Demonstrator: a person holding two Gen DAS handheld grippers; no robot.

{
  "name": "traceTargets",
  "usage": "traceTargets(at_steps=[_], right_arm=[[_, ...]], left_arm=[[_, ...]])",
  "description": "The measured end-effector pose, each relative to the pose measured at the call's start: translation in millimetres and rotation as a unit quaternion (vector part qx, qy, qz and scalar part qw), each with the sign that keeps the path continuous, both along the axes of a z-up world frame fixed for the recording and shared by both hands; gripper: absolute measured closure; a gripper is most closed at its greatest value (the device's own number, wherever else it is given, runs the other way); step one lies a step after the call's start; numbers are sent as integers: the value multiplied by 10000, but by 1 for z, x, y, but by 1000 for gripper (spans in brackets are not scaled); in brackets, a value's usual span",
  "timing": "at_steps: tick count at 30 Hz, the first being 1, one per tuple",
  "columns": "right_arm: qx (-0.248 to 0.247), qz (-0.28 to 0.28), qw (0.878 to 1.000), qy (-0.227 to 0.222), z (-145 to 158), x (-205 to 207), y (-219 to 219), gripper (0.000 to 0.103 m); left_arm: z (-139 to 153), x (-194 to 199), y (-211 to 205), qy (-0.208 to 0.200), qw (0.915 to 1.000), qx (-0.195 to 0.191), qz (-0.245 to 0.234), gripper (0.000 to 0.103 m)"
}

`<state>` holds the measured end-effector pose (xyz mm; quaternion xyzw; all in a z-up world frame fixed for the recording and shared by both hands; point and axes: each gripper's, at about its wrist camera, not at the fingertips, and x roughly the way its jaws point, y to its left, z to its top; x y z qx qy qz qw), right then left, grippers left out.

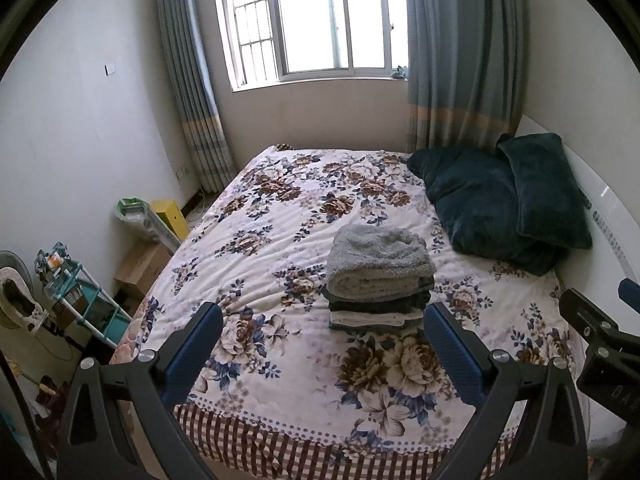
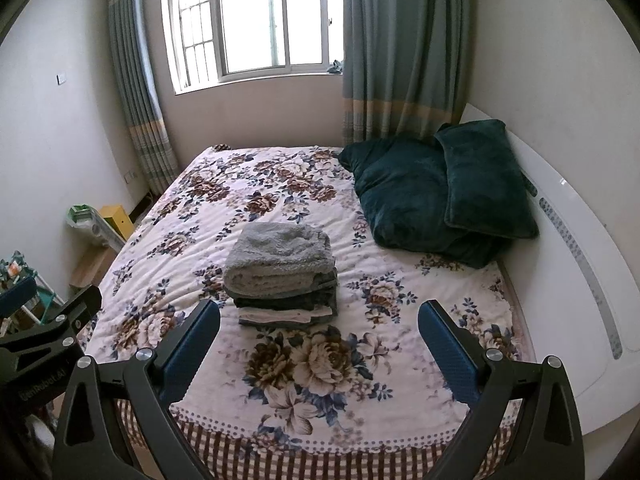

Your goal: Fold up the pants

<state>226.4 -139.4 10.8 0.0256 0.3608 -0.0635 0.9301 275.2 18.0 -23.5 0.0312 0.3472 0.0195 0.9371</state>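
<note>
A stack of folded clothes (image 1: 378, 280) (image 2: 282, 274) sits in the middle of the floral bed cover (image 1: 280, 216) (image 2: 224, 208). A fluffy grey garment (image 1: 380, 258) (image 2: 280, 256) lies folded on top, with darker and pale folded pieces under it. My left gripper (image 1: 324, 332) hovers above the near end of the bed, open, with nothing between its blue pads. My right gripper (image 2: 320, 330) is held beside it, also open and empty. Both are short of the stack and apart from it. The right gripper's body shows at the left wrist view's right edge.
Two dark green pillows (image 1: 504, 204) (image 2: 440, 188) lean against the white headboard (image 2: 576, 248) on the right. Left of the bed stand a teal rack (image 1: 84, 300), cardboard boxes (image 1: 140, 268) and a yellow box (image 1: 170, 216). A curtained window (image 1: 308, 20) faces me.
</note>
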Motion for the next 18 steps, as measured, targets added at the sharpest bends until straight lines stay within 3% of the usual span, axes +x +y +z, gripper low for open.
traceTargets(at_steps=[18], right_arm=[[33, 9, 10000, 33, -1, -1, 4, 2]], left_arm=[[0, -2, 3, 3, 10000, -34, -43, 0]])
